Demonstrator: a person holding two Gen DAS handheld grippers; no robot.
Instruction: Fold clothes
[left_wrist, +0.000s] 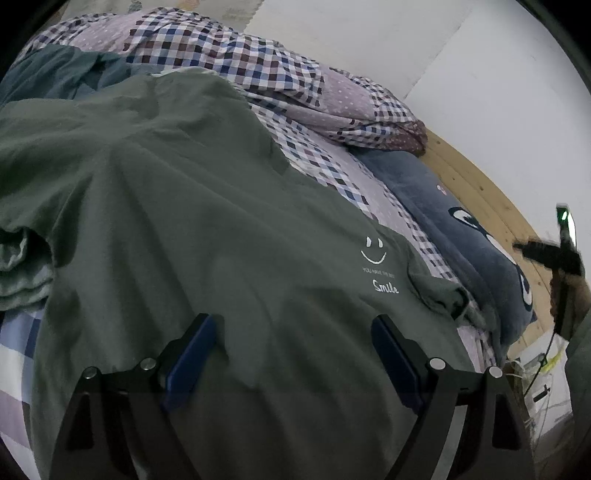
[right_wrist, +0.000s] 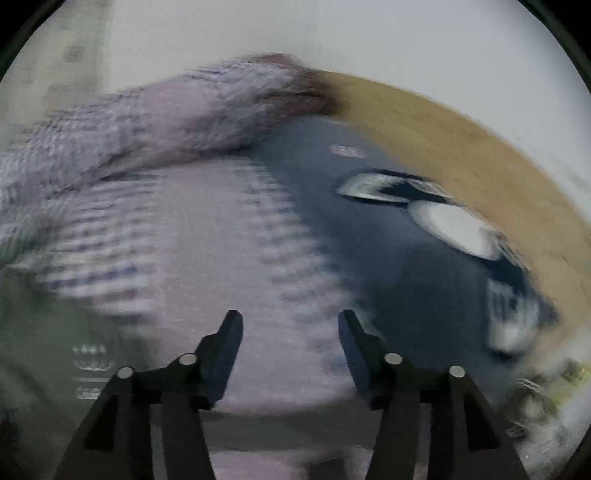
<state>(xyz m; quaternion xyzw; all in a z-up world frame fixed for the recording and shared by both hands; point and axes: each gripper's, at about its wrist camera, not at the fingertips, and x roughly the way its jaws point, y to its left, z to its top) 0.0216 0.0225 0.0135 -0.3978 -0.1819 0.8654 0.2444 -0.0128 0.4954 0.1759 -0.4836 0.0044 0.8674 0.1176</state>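
Green T-shirt (left_wrist: 192, 229) is lying spread, print up, on the checked bedsheet (left_wrist: 354, 188). Left gripper (left_wrist: 291, 325) is hovering over its chest, jaws apart, gripping nothing. Right gripper (right_wrist: 290, 321) is hanging released too; that view is blurring. Crumpled quilt (left_wrist: 258, 74) and navy pillow (left_wrist: 443, 221) are crowding the far side.
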